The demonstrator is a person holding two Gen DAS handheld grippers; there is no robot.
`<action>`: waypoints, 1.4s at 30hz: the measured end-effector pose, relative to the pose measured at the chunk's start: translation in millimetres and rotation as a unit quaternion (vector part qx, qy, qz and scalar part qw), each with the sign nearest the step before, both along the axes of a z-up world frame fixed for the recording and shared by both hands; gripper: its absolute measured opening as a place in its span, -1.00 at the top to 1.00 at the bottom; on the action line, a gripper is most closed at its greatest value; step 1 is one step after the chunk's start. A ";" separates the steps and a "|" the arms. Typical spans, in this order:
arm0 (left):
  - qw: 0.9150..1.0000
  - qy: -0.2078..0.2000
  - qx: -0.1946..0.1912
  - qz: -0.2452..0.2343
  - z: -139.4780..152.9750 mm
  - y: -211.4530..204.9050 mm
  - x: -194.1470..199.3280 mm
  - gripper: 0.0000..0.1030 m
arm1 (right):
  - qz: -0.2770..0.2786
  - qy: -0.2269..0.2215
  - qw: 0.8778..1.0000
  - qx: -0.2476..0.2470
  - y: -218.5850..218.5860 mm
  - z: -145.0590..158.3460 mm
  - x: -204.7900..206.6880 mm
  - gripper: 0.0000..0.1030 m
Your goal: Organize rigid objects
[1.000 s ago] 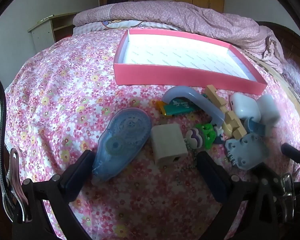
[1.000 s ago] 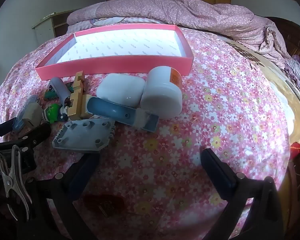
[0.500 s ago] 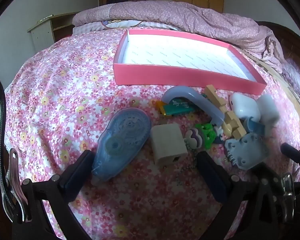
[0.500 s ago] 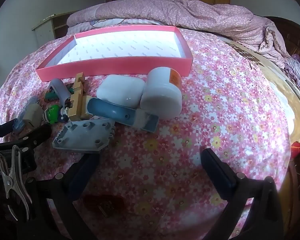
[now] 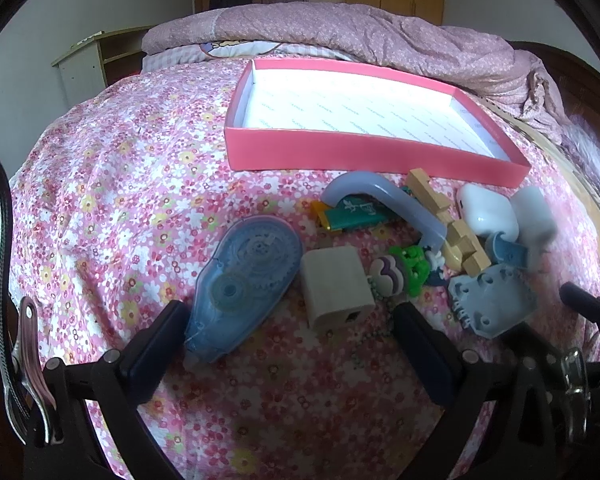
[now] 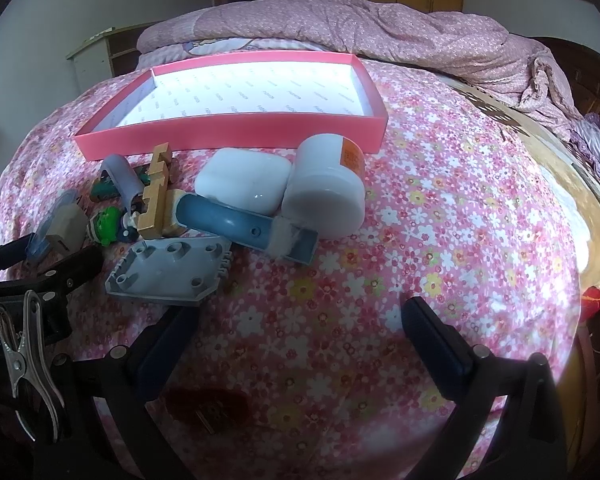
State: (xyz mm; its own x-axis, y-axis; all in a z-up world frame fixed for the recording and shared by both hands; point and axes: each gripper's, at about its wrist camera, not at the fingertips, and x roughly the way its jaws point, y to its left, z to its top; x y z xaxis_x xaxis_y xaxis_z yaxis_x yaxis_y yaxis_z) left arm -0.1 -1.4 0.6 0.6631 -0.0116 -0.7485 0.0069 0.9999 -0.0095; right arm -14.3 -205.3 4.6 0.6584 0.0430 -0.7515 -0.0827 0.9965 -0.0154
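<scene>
An empty pink tray (image 5: pixel 364 154) lies on the floral bedspread, also in the right wrist view (image 6: pixel 228 134). In front of it lies a cluster of small things: a blue correction-tape dispenser (image 5: pixel 244 284), a beige block (image 5: pixel 336 286), a lilac curved handle (image 5: pixel 384 200), a wooden puzzle piece (image 5: pixel 444 220), a white case (image 6: pixel 244 184), a white jar (image 6: pixel 324 188) and a grey plastic plate (image 6: pixel 168 272). My left gripper (image 5: pixel 288 340) is open and empty, just short of the dispenser and block. My right gripper (image 6: pixel 300 332) is open and empty over bare bedspread, below the jar.
A rumpled pink quilt (image 5: pixel 360 36) is heaped behind the tray. A bedside cabinet (image 5: pixel 88 64) stands at the far left. The bed's edge drops off at the right (image 6: pixel 580 208). A dark red object (image 6: pixel 208 404) lies close under my right gripper.
</scene>
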 end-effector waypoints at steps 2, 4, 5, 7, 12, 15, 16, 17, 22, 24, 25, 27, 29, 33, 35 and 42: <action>1.000 0.002 0.001 -0.007 2.4 0.5 -1.5 -0.98 | 0.001 0.000 1.000 0.001 0.4 0.6 -0.2 -1.00; 1.000 0.005 0.002 -0.017 3.9 2.0 -2.8 -0.97 | 0.001 0.000 1.000 0.001 0.3 1.0 -1.2 -1.00; 1.000 0.006 0.002 -0.021 4.8 3.3 -3.6 -0.96 | 0.001 0.000 1.000 0.001 0.7 1.1 -1.2 -1.00; 1.000 0.007 0.000 -0.028 6.7 5.7 -5.5 -0.93 | 0.001 -0.001 1.000 0.001 0.2 0.8 -1.2 -1.00; 0.999 -0.009 -0.005 -0.039 14.6 15.4 -15.6 -0.91 | 0.001 -0.001 1.000 0.001 0.3 0.6 -1.4 -1.00; 0.999 -0.023 0.002 -0.045 19.6 19.1 -22.6 -0.90 | 0.001 -0.002 1.000 0.002 0.3 0.6 -1.6 -1.00; 0.999 -0.026 0.005 -0.047 20.7 18.8 -23.3 -0.87 | 0.001 -0.002 1.000 0.002 0.1 0.6 -1.6 -1.00; 0.998 -0.029 0.008 -0.049 21.8 19.3 -25.2 -0.86 | 0.001 -0.002 1.000 0.002 0.4 0.8 -1.9 -1.00; 0.998 -0.035 0.009 -0.053 24.3 27.4 -28.4 -0.63 | 0.002 -0.001 1.000 0.003 -0.2 1.0 -2.9 -1.00; 0.998 -0.034 0.010 -0.055 25.1 30.4 -26.7 -0.56 | 0.003 0.000 1.000 0.003 0.6 1.1 -3.2 -1.00; 0.998 -0.036 0.011 -0.054 26.1 33.2 -26.0 -0.48 | 0.003 0.000 1.000 0.003 1.4 1.2 -3.2 -1.00; 0.998 -0.038 0.012 -0.051 27.0 36.7 -24.4 -0.38 | 0.004 0.001 1.000 0.005 1.1 1.5 -3.0 -1.00; 0.998 -0.038 0.013 -0.052 26.9 39.0 -19.9 -0.33 | 0.006 0.003 1.000 0.004 1.8 2.5 -2.8 -1.00; 0.997 -0.032 0.019 -0.061 22.1 40.6 -11.0 -0.30 | 0.019 0.013 1.000 0.001 2.6 5.4 -3.4 -0.93; 0.997 -0.030 0.022 -0.063 19.3 39.3 -8.4 -0.30 | 0.027 0.019 0.999 0.001 2.3 7.2 -4.4 -0.87; 0.997 -0.029 0.012 -0.077 11.4 32.6 1.9 -0.08 | 0.060 0.033 0.997 0.025 3.6 20.4 -14.3 -0.78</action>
State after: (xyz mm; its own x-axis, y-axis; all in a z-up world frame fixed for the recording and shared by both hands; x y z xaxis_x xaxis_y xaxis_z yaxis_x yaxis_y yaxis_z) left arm 1.8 31.2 12.0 0.6972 -0.0994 -0.7100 0.1605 0.9868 0.0194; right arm -28.5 -201.7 25.0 0.5959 0.1571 -0.7876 -0.2007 0.9787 0.0434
